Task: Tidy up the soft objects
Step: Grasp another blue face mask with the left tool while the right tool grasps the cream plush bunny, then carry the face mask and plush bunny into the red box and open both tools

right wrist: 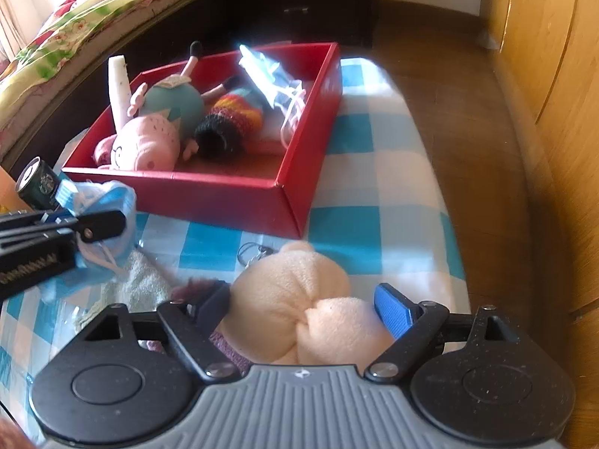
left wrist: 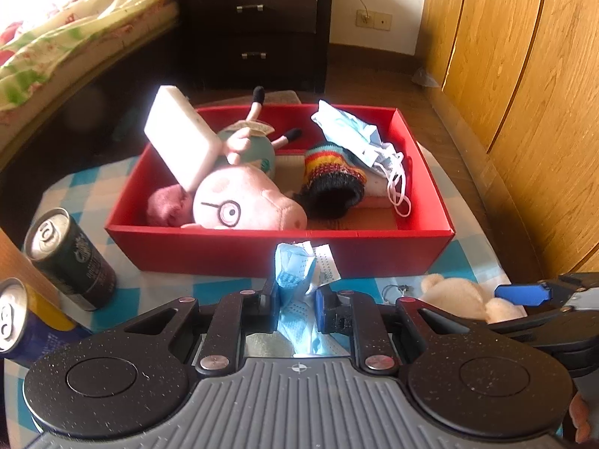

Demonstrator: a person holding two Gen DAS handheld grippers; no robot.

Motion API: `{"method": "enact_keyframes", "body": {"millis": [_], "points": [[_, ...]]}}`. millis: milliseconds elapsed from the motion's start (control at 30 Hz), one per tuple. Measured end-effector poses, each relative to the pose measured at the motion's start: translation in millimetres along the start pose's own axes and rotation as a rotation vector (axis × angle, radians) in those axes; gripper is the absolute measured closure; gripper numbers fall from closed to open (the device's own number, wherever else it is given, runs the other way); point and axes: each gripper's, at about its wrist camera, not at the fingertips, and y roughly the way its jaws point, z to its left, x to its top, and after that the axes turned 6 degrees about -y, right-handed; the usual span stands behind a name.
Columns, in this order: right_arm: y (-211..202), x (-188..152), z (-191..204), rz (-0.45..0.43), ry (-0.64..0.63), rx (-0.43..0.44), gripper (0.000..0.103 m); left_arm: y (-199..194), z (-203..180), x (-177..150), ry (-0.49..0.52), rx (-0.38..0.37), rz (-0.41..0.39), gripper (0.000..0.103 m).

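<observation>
Beside red box (left wrist: 279, 250), L gripper (left wrist: 297, 297) pinching mask (left wrist: 299, 269)

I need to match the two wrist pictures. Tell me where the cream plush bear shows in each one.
Left wrist view: the cream plush bear lies low at the right, on the checked cloth, before the red cardboard box's near wall.
Right wrist view: the bear fills the bottom centre, between the open fingers of the right tool.
Shared landmark: the red box.

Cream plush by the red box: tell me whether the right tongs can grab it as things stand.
Probably yes: the right tongs stand open astride the cream plush, nothing between. The left tongs, shut on a mask, stay clear.
</observation>
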Motion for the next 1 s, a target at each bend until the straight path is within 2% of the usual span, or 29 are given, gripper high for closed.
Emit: {"method": "enact_keyframes", "body": {"millis": [167,267,333,633,767,1000], "points": [[7.3,-3.5,-1.1,0.038,0.022,0.038,0.042,-4.3,-1.0,-0.4,0.013,0.001,-0.011,0.086],[1.5,-3.0,0.6,0.033,0.030,0.059,0.054,-6.2,-0.5,0.0,0.011,-0.005,-0.014,0.086],[-4.3,-1.2,-0.7,0.021,0.057,0.111,0.060,-8.6,0.4,0.9,0.007,-0.009,-0.020,0.086],[-36.9,14.3,-3.7,-0.097,0.115,0.194,0.061,-21.0,15.9,13.0,-0.064,-0.054,-0.039,0.086],[-43.4,19.3,-2.4,-0.131,0.135,0.214,0.061,-25.3,17.8,16.9,-0.077,-0.057,-0.055,0.086],[-66.3,32.5,3.9,-0.258,0.156,0.229,0.061,-34.2,17.5,28.3,-0.090,-0.068,-0.098,0.086]]}}
